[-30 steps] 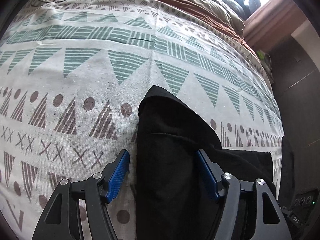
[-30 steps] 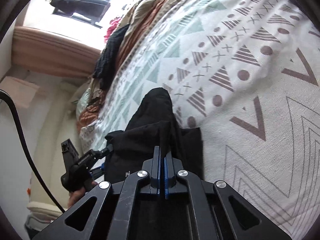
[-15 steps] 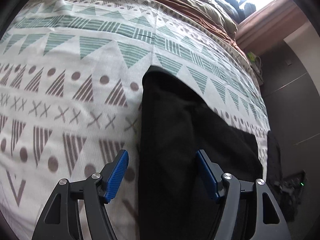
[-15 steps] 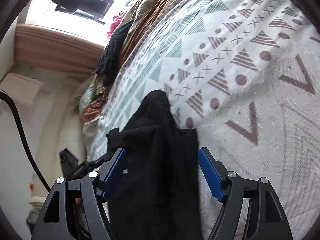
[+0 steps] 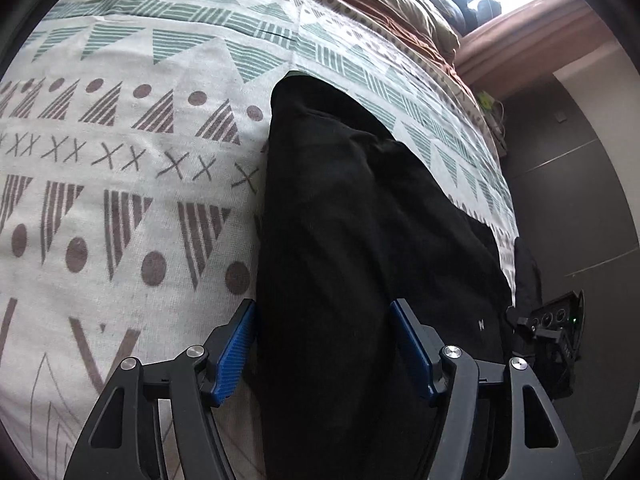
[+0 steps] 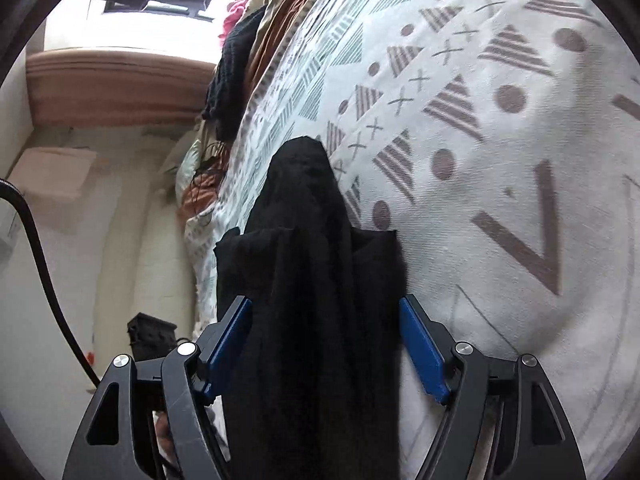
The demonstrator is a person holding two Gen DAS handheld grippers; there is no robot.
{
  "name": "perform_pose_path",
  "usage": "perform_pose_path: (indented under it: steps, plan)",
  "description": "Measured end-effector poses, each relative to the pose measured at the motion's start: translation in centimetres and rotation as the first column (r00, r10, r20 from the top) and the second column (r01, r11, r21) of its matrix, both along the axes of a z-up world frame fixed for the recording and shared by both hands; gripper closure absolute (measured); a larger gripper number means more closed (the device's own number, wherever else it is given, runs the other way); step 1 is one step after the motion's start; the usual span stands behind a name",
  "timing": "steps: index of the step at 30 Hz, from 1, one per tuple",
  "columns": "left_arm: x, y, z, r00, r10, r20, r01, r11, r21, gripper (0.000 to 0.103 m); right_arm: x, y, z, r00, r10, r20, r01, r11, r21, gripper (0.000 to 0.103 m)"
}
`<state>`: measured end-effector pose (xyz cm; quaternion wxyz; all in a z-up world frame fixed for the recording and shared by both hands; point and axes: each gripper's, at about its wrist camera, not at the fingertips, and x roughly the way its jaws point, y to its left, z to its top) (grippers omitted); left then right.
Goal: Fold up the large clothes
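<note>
Black garment (image 5: 352, 240) lying on bed, folded into long strip over patterned bedspread (image 5: 120, 160) — narrow end pointing toward rumpled brown bedding (image 5: 400, 4) at far side.

Left tool (image 5: 322, 344) hovering over near end of garment, blue pads spread wide, gripping nothing.

Right tool (image 6: 324, 344) likewise splayed apart, straddling garment — cloth passing between pads, not pinched.
</note>
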<state>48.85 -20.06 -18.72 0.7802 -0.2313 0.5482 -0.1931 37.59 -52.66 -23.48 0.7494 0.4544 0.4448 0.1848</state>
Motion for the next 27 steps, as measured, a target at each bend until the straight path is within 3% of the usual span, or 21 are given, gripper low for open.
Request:
perform_pose_path:
  steps: [9, 13, 17, 21, 27]
  plan:
    - [1.8, -0.7, -0.6, 1.000, 0.031, -0.004, -0.031, 1.000, 0.005, 0.041, 2.1, 1.5, 0.1, 0.999, 0.045, -0.024, -0.046, 0.998, -0.035, 0.030]
    - [1.9, -0.9, -0.1, 0.999, 0.050, -0.003, -0.050, 0.999, 0.014, 0.051, 2.1, 1.2, -0.3, 0.998, 0.023, -0.050, -0.024, 0.999, -0.030, 0.067]
    - [1.5, -1.0, 1.0, 0.999, 0.042, 0.025, -0.043, 0.999, 0.026, 0.065, 1.5, 1.7, 1.4, 1.000, 0.011, 0.004, -0.011, 0.999, -0.053, 0.085]
    - [0.9, -0.6, 2.4, 0.997, 0.048, 0.052, -0.048, 0.999, 0.003, 0.073, 0.2, 2.6, 4.0, 0.997, 0.006, 0.081, -0.002, 0.998, -0.059, 0.089]
    - [-1.6, 0.9, 6.8, 0.989, 0.060, 0.137, -0.058, 0.998, -0.023, 0.076, -1.7, 4.2, 7.6, 0.984, -0.011, 0.177, 0.022, 0.998, -0.062, 0.090]
